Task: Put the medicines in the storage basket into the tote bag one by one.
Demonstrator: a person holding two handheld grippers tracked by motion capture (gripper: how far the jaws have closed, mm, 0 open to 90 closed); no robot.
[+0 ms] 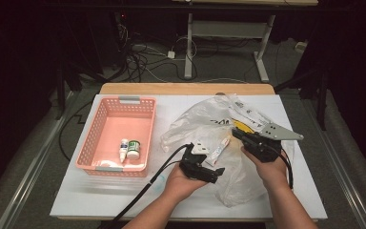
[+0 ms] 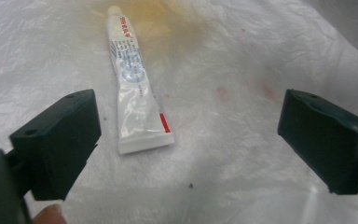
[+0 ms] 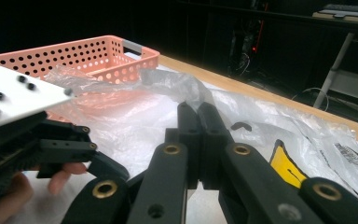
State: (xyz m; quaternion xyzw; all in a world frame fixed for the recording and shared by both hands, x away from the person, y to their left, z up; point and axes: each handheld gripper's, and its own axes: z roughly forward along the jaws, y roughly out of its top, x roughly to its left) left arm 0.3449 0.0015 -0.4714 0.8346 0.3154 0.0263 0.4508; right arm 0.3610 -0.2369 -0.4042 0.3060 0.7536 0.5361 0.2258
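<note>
The left gripper (image 2: 189,140) stands wide open over the tube (image 2: 137,88); the right gripper (image 3: 200,140) pinches the bag (image 3: 135,121). Next, probably, it grabs the tube.

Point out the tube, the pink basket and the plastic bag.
tube (image 2: 137,88), left gripper view, on its printed middle.
pink basket (image 1: 91,134), high view, on its left wall.
plastic bag (image 1: 193,119), high view, on its crumpled upper part.

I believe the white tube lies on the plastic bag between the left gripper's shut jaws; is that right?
Not quite: in the left gripper view the left gripper has its jaws wide open, not shut. The white tube does lie on the plastic bag, untouched between them.
</note>
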